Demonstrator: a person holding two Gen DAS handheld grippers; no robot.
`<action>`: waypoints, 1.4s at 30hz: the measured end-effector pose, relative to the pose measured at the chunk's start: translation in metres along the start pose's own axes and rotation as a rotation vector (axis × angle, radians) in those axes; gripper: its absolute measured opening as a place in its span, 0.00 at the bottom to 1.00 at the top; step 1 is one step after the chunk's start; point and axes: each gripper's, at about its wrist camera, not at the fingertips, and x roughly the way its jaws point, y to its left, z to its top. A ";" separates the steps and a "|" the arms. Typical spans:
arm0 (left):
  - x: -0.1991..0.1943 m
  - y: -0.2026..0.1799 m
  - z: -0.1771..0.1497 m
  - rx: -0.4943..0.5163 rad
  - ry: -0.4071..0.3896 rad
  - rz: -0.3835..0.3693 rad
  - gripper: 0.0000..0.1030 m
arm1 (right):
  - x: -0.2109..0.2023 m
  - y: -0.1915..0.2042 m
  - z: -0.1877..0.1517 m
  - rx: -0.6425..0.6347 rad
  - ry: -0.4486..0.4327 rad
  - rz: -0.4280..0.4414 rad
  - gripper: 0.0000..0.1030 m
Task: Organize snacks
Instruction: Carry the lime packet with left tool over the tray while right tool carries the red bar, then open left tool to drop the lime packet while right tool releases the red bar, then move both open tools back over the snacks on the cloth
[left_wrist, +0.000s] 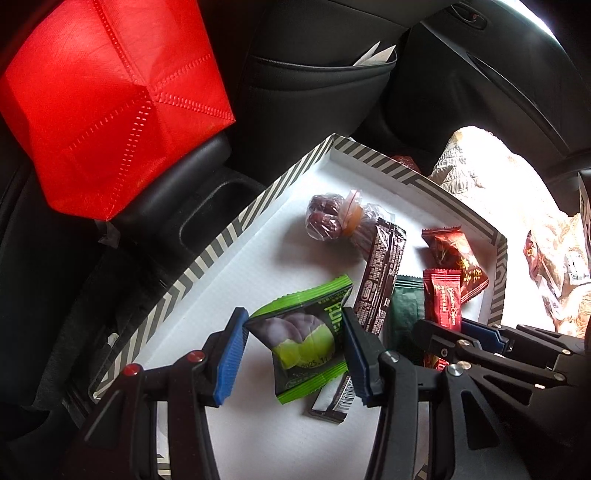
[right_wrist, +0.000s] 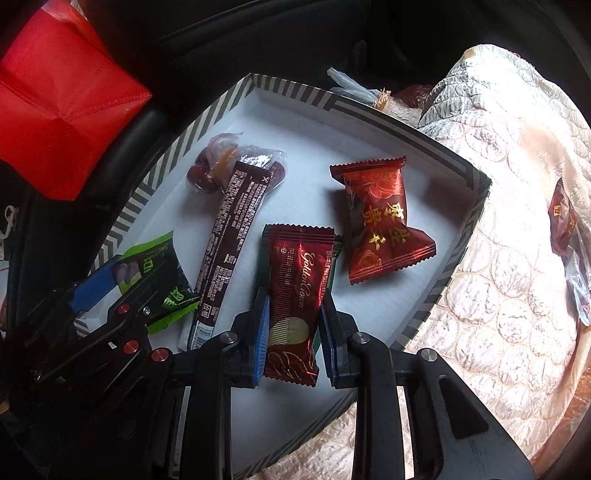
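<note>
A white tray with a striped rim (left_wrist: 207, 254) (right_wrist: 177, 147) holds several snacks. My left gripper (left_wrist: 291, 350) is shut on a green and black snack packet (left_wrist: 303, 336), also in the right wrist view (right_wrist: 162, 280). My right gripper (right_wrist: 293, 328) is shut on a dark red Golden Crown packet (right_wrist: 295, 291) (left_wrist: 445, 299), over a dark green packet (left_wrist: 404, 314). In the tray lie a long brown bar (right_wrist: 231, 236) (left_wrist: 380, 273), a red candy packet with gold characters (right_wrist: 380, 218) (left_wrist: 458, 258) and a clear bag of dates (left_wrist: 332, 218) (right_wrist: 229, 166).
A red fabric bag (left_wrist: 99, 107) (right_wrist: 59, 122) sits left of the tray on dark car upholstery. A quilted cream cloth (right_wrist: 498, 240) lies right of the tray with more packets (right_wrist: 565, 225) on it. A seat-back pocket (left_wrist: 317, 74) is behind.
</note>
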 end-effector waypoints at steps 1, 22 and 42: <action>0.000 0.000 0.000 0.001 0.000 0.002 0.51 | 0.000 0.000 0.000 0.001 -0.002 0.002 0.23; -0.009 0.003 0.000 -0.018 -0.019 0.035 0.69 | -0.020 -0.020 -0.004 0.115 -0.041 0.101 0.31; -0.063 -0.044 -0.005 0.086 -0.162 0.011 0.87 | -0.097 -0.055 -0.031 0.148 -0.196 0.093 0.41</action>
